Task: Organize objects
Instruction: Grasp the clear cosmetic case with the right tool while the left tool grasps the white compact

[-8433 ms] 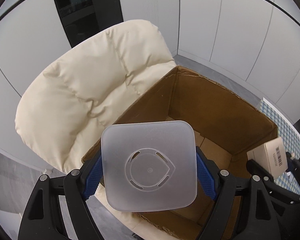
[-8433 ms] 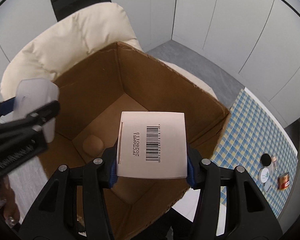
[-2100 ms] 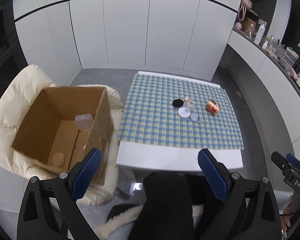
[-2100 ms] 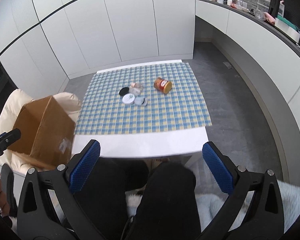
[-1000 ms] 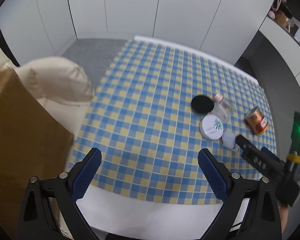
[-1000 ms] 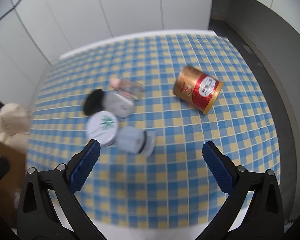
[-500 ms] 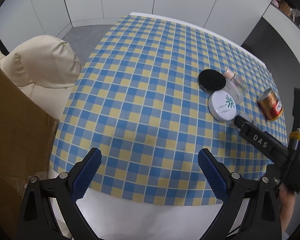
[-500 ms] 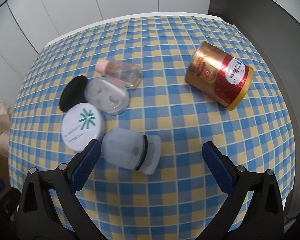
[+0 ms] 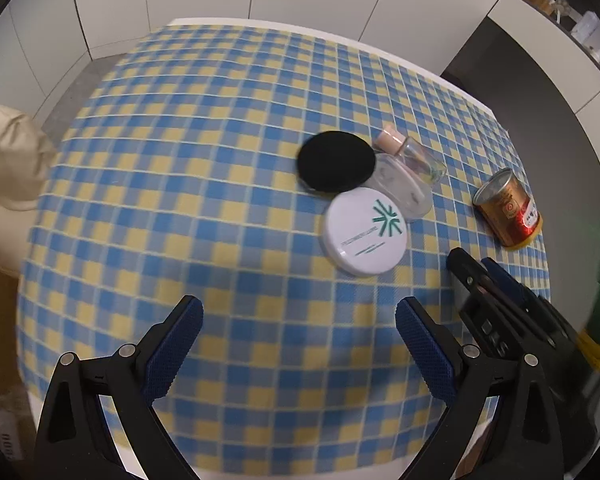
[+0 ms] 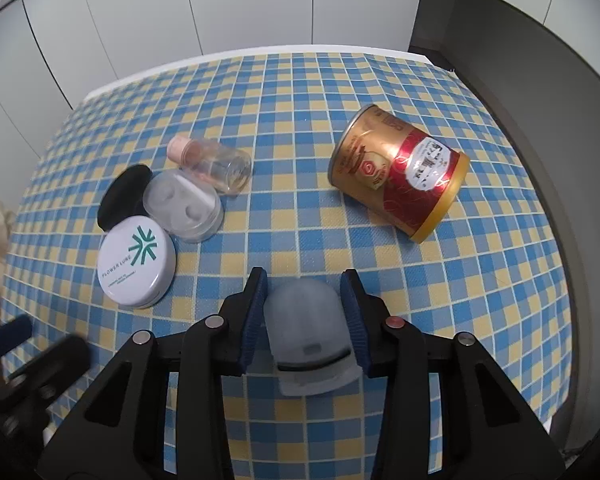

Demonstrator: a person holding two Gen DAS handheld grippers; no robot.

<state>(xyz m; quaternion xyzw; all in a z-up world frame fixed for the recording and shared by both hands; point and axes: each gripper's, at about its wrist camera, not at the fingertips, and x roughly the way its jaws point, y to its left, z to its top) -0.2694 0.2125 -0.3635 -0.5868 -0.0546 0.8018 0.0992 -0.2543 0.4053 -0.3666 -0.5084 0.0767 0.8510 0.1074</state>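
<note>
while the left gripper [image 9: 298,322] hangs wide open and empty, the right gripper [image 10: 305,289] has just closed on the frosted plastic jar [image 10: 308,326].

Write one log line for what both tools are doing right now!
right tool: just shut on frosted jar | left tool: open, empty, over checked cloth

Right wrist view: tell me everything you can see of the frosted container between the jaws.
The frosted container is translucent grey-white plastic with a rounded body and a wider, squarish cap end toward the camera, a dark seam between them. It lies on its side on the checked tablecloth. The right gripper has just closed on it, blue pads pressing both flanks. Nothing else touches it; the white round tin sits apart to its left.
</note>
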